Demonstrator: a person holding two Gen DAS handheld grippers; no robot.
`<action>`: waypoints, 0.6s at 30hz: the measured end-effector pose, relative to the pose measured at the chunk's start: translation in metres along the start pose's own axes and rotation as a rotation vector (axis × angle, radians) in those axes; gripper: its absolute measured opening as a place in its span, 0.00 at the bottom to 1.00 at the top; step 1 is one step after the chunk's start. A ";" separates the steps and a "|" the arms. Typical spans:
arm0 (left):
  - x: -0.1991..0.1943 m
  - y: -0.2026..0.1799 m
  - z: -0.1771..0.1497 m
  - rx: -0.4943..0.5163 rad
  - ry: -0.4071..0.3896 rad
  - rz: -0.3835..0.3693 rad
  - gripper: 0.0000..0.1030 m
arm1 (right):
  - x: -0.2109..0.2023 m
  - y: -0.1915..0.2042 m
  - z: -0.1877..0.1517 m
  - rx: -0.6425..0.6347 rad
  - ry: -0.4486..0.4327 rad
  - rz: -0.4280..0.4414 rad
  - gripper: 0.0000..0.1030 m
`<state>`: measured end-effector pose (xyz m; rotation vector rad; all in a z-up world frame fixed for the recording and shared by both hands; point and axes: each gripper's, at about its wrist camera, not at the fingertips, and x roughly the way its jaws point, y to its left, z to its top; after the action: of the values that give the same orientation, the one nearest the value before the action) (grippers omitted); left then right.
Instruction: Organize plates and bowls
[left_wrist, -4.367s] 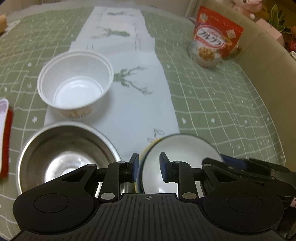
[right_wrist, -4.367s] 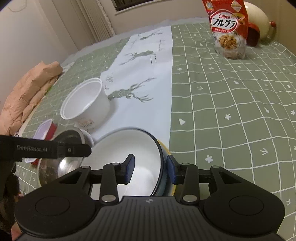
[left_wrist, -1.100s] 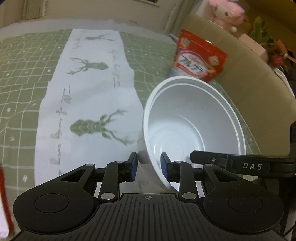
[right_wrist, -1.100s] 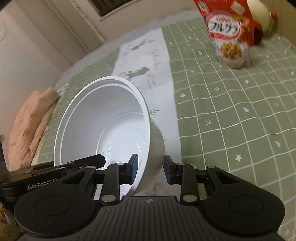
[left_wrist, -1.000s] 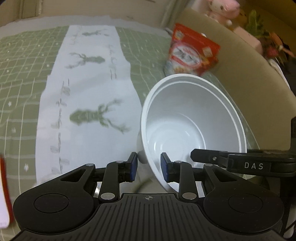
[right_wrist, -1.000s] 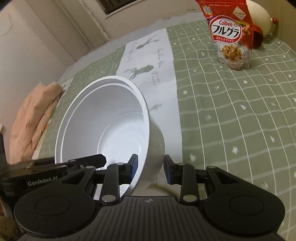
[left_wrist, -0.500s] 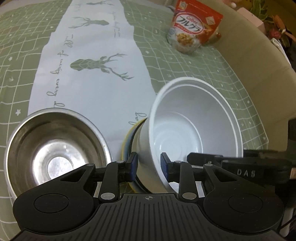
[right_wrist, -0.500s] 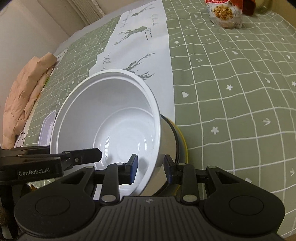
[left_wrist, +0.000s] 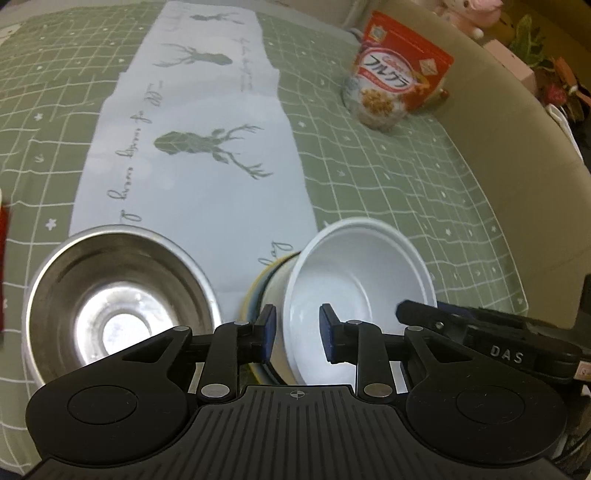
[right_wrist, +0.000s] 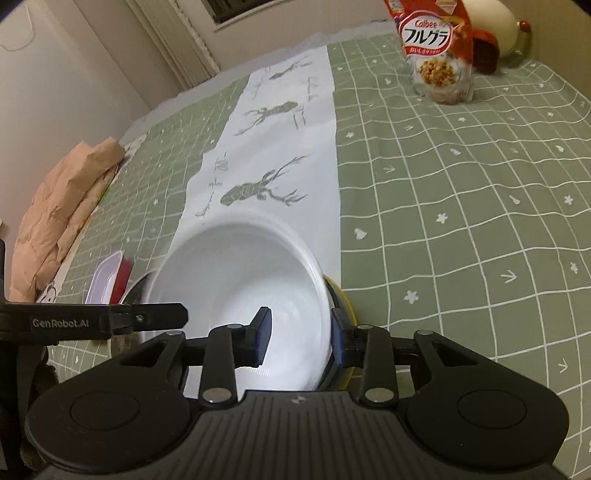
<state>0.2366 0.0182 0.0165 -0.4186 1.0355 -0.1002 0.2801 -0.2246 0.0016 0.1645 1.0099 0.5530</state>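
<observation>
Left wrist view: your left gripper straddles the near rim of the white bowl, its fingers just closing, pads hardly pressing. That bowl already sits nested on the plate stack; the steel bowl stands beside it, unstacked.

Right wrist view: your right gripper brackets the rim, fingers just easing apart. Releasing remains.

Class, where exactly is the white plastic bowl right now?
In both views the white plastic bowl sits low-centre on the stacked plates, right of the steel bowl.
</observation>
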 end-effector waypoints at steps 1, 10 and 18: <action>-0.001 0.001 0.000 -0.008 -0.002 0.003 0.28 | 0.000 -0.001 0.000 0.005 -0.002 0.006 0.34; -0.008 0.006 0.003 -0.042 -0.024 -0.012 0.28 | -0.005 -0.002 0.001 -0.001 -0.034 -0.001 0.34; -0.007 0.009 0.005 -0.074 -0.031 -0.008 0.28 | -0.020 0.002 0.006 -0.001 -0.106 0.015 0.37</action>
<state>0.2363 0.0300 0.0207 -0.4903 1.0092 -0.0627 0.2764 -0.2328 0.0205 0.1981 0.9062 0.5530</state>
